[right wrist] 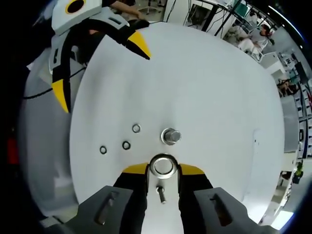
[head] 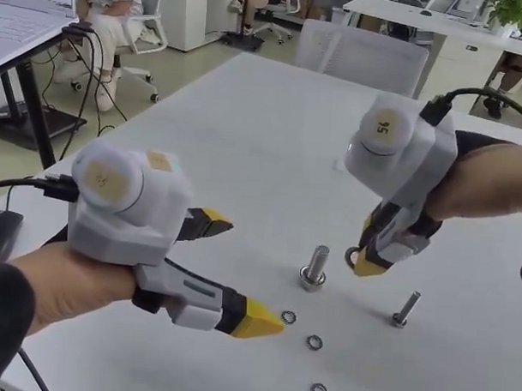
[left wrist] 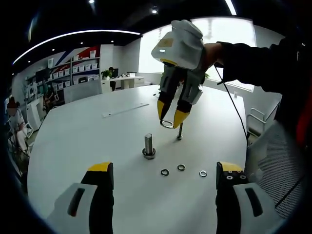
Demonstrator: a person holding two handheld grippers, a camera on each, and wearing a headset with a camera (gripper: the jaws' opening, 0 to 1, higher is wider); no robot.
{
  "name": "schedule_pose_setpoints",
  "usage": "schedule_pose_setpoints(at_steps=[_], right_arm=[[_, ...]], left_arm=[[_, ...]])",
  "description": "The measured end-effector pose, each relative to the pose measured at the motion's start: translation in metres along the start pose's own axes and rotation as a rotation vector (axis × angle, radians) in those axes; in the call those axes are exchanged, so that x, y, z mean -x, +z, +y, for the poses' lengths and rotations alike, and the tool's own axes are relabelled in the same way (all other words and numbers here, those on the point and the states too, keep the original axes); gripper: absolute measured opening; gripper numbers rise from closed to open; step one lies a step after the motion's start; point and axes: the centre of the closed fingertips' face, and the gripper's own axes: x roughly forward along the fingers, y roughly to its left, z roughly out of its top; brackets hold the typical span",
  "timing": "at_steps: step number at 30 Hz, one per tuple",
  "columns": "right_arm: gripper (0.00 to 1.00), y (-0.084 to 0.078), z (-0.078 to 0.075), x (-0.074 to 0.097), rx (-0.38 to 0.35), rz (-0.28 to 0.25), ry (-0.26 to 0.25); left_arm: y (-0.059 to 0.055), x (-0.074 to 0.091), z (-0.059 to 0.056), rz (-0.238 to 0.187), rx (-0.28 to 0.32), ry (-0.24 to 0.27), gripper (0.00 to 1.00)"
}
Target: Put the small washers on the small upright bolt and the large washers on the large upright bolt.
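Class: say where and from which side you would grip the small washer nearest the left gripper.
Probably opposite edges of its rim, from straight above: the washer lies flat on the table, so the open left gripper must straddle it.

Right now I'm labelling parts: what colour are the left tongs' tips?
Yellow tips on the left tongs, clearest in the head view.

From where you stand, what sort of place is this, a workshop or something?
Probably an open-plan office or lab rather than a workshop: a big white table, a grey office chair at its far end, more desks behind, and stocked shelves along a wall.
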Motion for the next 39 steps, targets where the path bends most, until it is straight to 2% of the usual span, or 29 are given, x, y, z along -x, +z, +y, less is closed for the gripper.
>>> schedule_pose_setpoints(at_steps=[8, 15, 32, 39], right_arm=[[0.23, 0.016, -0.007, 0.002, 0.041, 0.000, -0.007], [0.23, 0.027, -0.010, -0.002, 0.068, 0.003, 0.000], [0.23, 0.033, -0.011, -0.027, 0.096, 0.036, 0.047], [0.23, 0.032, -0.013, -0.032, 0.097, 0.044, 0.059]], left_arm=[[0.000, 0.001, 0.001, -0.001, 0.003, 0.003, 0.87], [-0.001, 0.001, 0.003, 0.000, 0.009, 0.007, 0.87], [-0.005, 0.003, 0.004, 0.002, 0.017, 0.011, 0.87], [-0.005, 0.003, 0.003, 0.000, 0.017, 0.013, 0.87]])
